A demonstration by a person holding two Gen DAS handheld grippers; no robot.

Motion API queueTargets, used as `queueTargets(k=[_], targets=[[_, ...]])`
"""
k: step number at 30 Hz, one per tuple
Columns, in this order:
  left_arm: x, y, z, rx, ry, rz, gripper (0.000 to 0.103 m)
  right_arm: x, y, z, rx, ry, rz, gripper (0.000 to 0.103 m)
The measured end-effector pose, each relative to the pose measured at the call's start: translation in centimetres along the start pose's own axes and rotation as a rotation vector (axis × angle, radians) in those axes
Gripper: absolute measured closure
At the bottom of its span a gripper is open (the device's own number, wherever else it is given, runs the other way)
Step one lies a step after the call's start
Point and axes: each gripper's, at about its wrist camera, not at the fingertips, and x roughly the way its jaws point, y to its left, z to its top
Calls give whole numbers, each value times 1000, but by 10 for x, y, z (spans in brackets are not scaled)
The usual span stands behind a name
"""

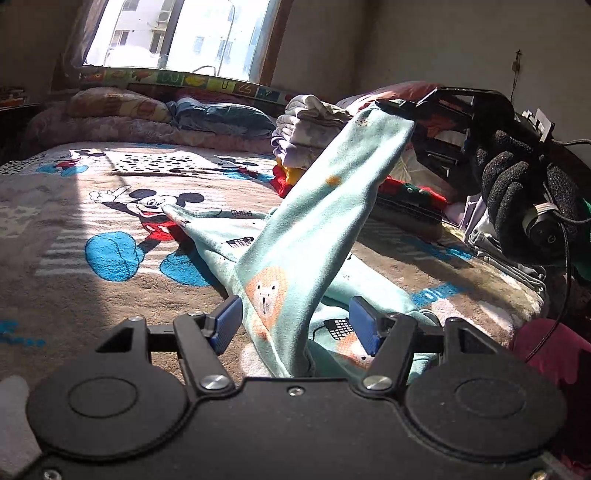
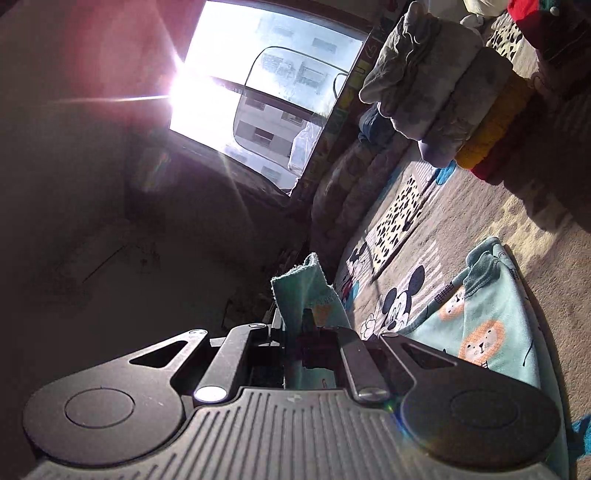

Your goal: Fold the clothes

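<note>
A mint-green child's garment (image 1: 317, 229) with lion prints lies on the Mickey Mouse bedspread (image 1: 92, 295). One long part of it is pulled up taut toward the upper right. My left gripper (image 1: 295, 325) is open low over the bed, and the raised cloth passes between its blue pads (image 1: 226, 325) without being pinched. My right gripper (image 1: 397, 107), held by a black-gloved hand (image 1: 517, 192), is shut on the raised end. In the right wrist view that gripper (image 2: 293, 328) clamps the cloth's end (image 2: 301, 284), and the rest of the garment (image 2: 480, 332) lies flat on the bed.
A stack of folded clothes (image 1: 310, 125) (image 2: 443, 92) stands on the bed behind the garment. More loose clothing (image 1: 410, 195) is piled to the right. Pillows and rolled blankets (image 1: 122, 110) line the far edge under the window (image 1: 177, 33). A black cable (image 1: 565, 258) hangs from the right gripper.
</note>
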Motion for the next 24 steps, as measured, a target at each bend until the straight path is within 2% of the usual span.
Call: queueTargets(k=[2,3,4,6,9,14,20,24], targets=[[10,-12,-6,79,30,50,42,-10,-3,1,-1,-4,-5,93],[14,-16,-8,112,38,71,49,-14,-5,1,-5,-3,-8,93],[18,-20,-10,144,45,89,63,-18,-7,2,-10,-1,-11,93],[25,-26,-14,205,58,112,78,-28,-11,3,-23,1,-30,93],[31,-37,-18,282,60,122,89,-45,-22,8,-17,-24,-54,93],[39,-53,-21,360,88,124,90,-70,-45,18,-7,-59,-109,93],[51,-68,-28,431,133,119,90,-96,-79,14,36,-91,-177,93],[58,-69,-34,439,186,103,90,-108,-93,7,40,-93,-211,93]])
